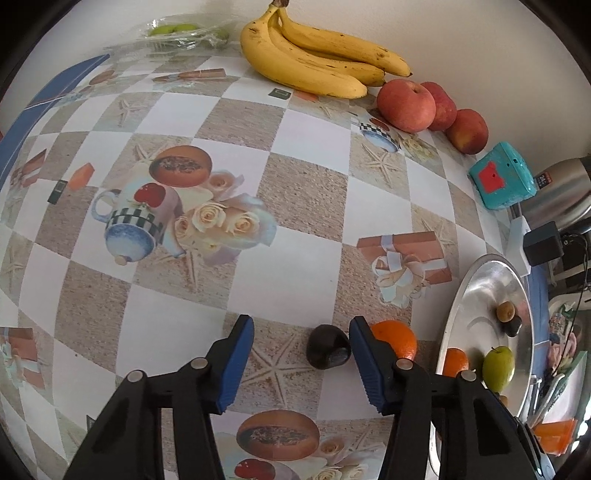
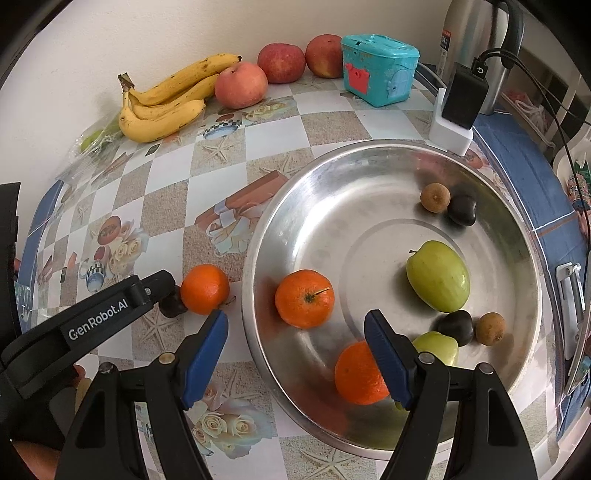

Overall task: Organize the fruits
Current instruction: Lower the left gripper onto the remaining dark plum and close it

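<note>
A small dark fruit (image 1: 328, 347) lies on the patterned tablecloth between the blue pads of my left gripper (image 1: 302, 322). It sits close against the right pad, with a wide gap to the left pad, so the gripper is open. An orange (image 1: 397, 338) rests just right of that pad. In the right wrist view the same orange (image 2: 205, 293) and dark fruit (image 2: 171, 304) lie left of the steel bowl (image 2: 258, 229). The bowl holds two oranges (image 2: 304, 298), two green apples (image 2: 437, 275), and small dark and brown fruits. My right gripper (image 2: 295, 315) hangs open and empty over the bowl's near left rim.
Bananas (image 1: 314, 55) and three red apples (image 1: 406, 105) line the wall at the back. A teal toy box (image 1: 504, 175), a steel flask (image 2: 469, 44) and a charger on a white block (image 2: 456, 110) stand at the back right. A plastic bag with green fruit (image 1: 184, 31) lies at the back left.
</note>
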`<state>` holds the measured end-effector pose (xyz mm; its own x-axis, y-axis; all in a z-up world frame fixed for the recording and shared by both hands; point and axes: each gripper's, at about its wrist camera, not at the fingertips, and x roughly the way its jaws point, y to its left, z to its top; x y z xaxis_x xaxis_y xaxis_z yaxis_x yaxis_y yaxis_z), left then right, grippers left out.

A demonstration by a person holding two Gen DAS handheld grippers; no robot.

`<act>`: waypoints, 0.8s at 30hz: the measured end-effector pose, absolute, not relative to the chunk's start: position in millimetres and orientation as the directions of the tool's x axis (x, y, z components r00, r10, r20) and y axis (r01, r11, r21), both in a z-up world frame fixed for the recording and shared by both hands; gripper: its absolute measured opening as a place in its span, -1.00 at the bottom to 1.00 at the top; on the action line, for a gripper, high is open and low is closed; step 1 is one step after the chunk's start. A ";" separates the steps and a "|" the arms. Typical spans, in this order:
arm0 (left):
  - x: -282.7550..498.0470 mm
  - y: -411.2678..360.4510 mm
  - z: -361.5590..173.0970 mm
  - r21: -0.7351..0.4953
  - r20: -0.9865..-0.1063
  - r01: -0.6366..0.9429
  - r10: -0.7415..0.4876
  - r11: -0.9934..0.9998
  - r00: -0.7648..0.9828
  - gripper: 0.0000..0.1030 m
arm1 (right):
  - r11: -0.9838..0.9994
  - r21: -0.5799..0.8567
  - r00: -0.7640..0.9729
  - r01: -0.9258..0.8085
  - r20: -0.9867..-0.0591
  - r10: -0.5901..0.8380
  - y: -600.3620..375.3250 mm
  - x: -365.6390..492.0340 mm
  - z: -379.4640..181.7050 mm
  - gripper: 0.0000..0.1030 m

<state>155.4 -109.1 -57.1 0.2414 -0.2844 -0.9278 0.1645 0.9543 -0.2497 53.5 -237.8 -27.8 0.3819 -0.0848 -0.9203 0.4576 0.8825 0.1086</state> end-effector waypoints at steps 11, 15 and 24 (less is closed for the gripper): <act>152.5 -115.7 -58.6 -0.264 -0.928 0.173 -0.299 0.949 0.224 -0.19 | 0.884 0.107 0.380 0.455 -0.921 -0.084 -238.0 53.5 -28.8 0.50; 151.5 -117.5 -58.1 -0.281 -0.924 0.177 -0.316 0.943 0.215 -0.34 | 0.883 0.107 0.379 0.456 -0.921 -0.085 -238.3 53.4 -28.9 0.50; 151.5 -120.0 -57.7 -0.299 -0.920 0.182 -0.334 0.937 0.207 -0.52 | 0.883 0.106 0.378 0.457 -0.922 -0.085 -238.2 53.7 -29.3 0.50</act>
